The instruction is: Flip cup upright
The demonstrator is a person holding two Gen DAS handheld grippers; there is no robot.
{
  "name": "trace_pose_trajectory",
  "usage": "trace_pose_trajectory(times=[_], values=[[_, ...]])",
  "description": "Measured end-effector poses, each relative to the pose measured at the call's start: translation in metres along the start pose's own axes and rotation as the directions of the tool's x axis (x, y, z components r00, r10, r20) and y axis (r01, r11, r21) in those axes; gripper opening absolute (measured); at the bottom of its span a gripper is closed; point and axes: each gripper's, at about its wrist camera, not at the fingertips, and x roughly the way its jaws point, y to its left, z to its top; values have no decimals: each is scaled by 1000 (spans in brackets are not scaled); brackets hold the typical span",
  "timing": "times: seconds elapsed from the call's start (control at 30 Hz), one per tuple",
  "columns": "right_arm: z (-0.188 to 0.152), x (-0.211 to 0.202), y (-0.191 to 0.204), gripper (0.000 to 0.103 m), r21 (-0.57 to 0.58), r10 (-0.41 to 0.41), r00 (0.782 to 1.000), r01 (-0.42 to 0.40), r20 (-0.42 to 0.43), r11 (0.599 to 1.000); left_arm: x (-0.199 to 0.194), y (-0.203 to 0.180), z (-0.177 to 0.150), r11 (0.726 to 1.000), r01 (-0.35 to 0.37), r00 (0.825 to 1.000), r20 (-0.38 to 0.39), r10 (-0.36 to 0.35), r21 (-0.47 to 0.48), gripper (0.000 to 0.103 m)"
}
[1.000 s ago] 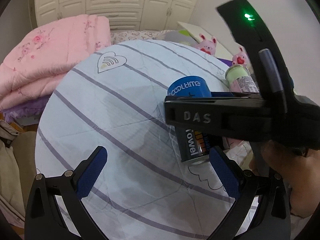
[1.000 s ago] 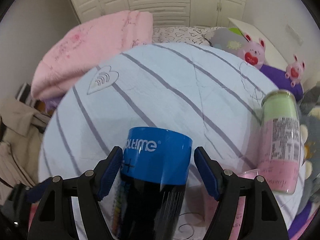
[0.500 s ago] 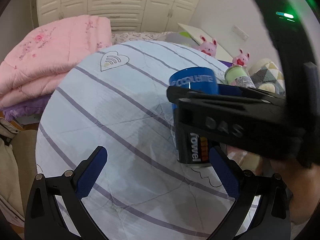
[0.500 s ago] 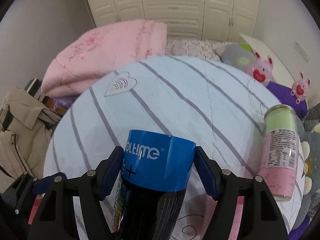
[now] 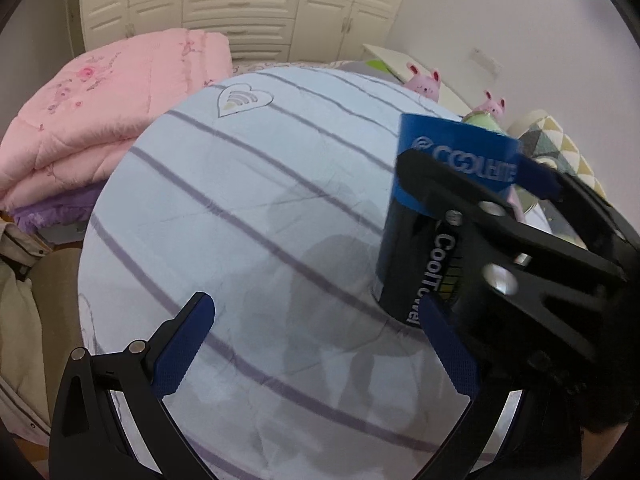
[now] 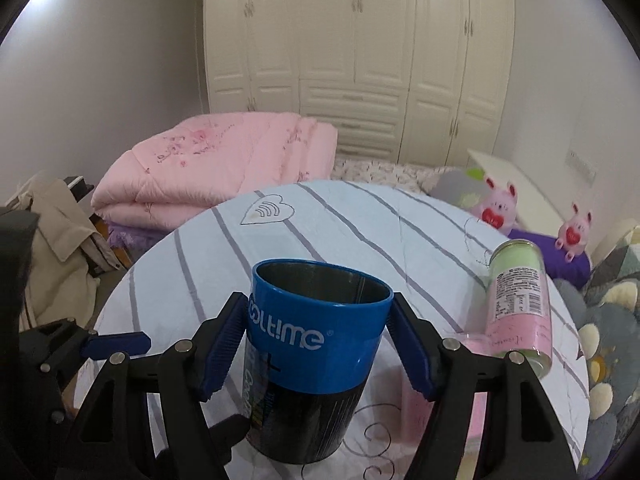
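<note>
The cup [image 6: 316,356] is black with a blue band marked "Cooltime". It stands upright with its open mouth up, base on the striped round table [image 6: 360,232]. My right gripper [image 6: 320,340] is shut on the cup, pads pressing the blue band from both sides. In the left wrist view the cup [image 5: 436,216] is at the right, with the right gripper's black arms across it. My left gripper [image 5: 320,344] is open and empty, low over the table to the left of the cup.
A pink and green can [image 6: 520,300] stands at the table's right edge. Folded pink quilt [image 6: 224,168] lies behind the table. Pink plush toys [image 6: 496,208] and cushions sit at the right. A beige coat [image 6: 52,248] hangs at the left.
The right gripper has tilted back and up with the cup, so the cup's open mouth now shows. The left gripper stays open, with the cup now farther to its right.
</note>
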Motion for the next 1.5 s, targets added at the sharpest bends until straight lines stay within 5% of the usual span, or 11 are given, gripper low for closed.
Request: trace_pose_trajectory(times=[0.6, 0.7, 1.5], values=[[-42, -29, 5, 69, 33, -9, 997, 7, 76, 999, -8, -11, -28, 991, -93, 995, 46, 89, 100, 103], [-45, -37, 4, 83, 35, -28, 993, 25, 111, 999, -11, -12, -29, 991, -88, 995, 55, 83, 98, 103], [-61, -128, -34, 83, 83, -24, 981, 8, 190, 997, -72, -58, -45, 985, -130, 970, 218, 103, 113, 103]])
